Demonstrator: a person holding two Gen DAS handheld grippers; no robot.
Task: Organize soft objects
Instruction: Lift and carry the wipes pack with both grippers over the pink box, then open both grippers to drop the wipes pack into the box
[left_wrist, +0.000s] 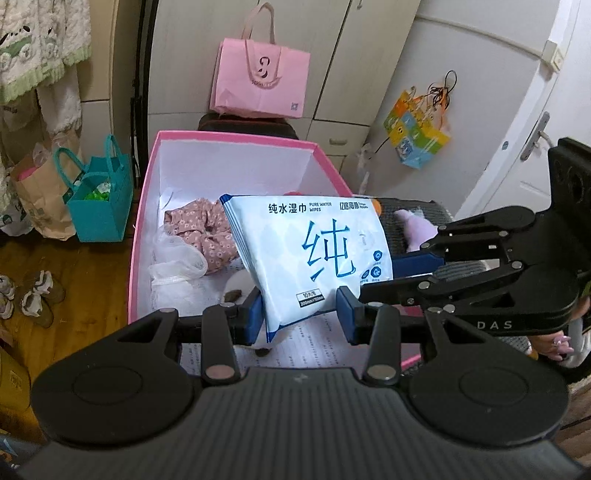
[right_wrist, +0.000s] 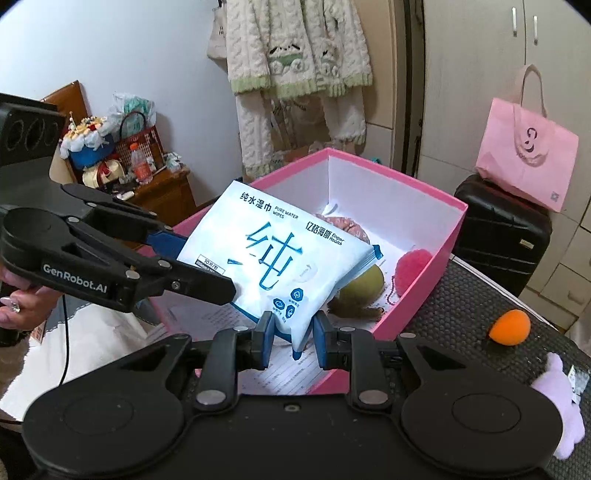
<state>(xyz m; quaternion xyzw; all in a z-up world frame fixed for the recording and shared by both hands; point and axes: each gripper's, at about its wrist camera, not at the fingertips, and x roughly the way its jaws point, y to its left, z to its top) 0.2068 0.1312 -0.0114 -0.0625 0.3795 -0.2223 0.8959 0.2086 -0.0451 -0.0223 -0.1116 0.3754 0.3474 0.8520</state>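
Wipes pack (left_wrist: 314, 251) pinched by both: left gripper (left_wrist: 301, 314) at bottom edge, right gripper (right_wrist: 293, 334) clamps corner. Pack hangs above pink box (left_wrist: 236, 142), long axis running away from left gripper toward box's far wall.

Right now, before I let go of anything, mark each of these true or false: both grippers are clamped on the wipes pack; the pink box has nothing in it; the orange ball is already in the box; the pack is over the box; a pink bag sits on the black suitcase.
1. Both grippers hold the wipes pack. True: the left gripper and the right gripper each pinch a lower corner.
2. The pink box has nothing in it. False: a floral cloth, a pink pompom and other items lie inside.
3. The orange ball is in the box. False: it sits on the dark mat outside.
4. The pack hangs over the box. True.
5. A pink bag sits on the black suitcase. True.
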